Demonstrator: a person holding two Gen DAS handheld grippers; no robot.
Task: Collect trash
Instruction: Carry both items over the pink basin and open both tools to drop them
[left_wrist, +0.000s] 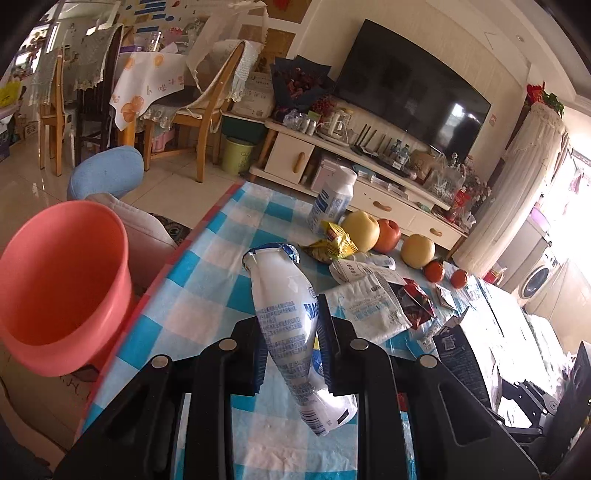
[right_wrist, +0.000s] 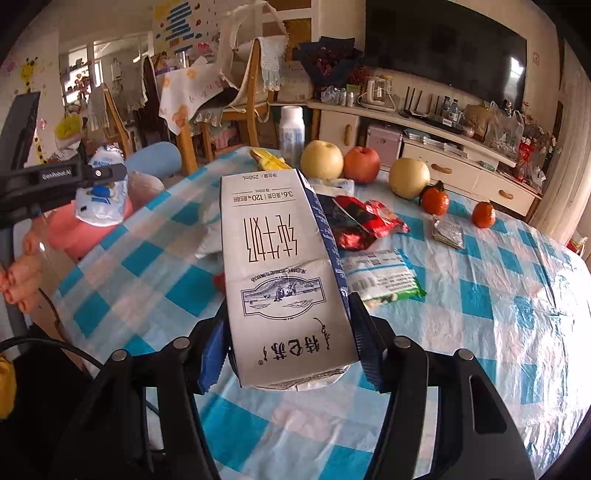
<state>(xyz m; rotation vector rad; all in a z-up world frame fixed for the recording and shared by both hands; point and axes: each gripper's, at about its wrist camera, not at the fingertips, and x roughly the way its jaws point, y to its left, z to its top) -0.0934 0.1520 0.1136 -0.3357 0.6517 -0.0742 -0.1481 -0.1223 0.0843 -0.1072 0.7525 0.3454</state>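
My left gripper (left_wrist: 291, 325) is shut on a crushed white plastic bottle (left_wrist: 284, 295) with blue print, held above the table's left edge. A pink bin (left_wrist: 62, 280) stands on the floor to its left, open top facing up. My right gripper (right_wrist: 288, 332) is shut on a white milk carton (right_wrist: 280, 266) with blue sides, held over the checked table. In the right wrist view the left gripper (right_wrist: 92, 173) holds the bottle (right_wrist: 101, 199) over the pink bin (right_wrist: 85, 229). A yellow wrapper (left_wrist: 332, 240), a red wrapper (right_wrist: 365, 221), white packets (right_wrist: 380, 277) and foil (right_wrist: 448, 232) lie on the table.
The blue checked tablecloth (right_wrist: 498, 314) also bears a standing white bottle (left_wrist: 332, 203), pears, an apple (right_wrist: 362, 162) and two oranges (right_wrist: 484, 214). A TV stand (left_wrist: 369, 177), chairs and a green bin (left_wrist: 236, 155) stand beyond.
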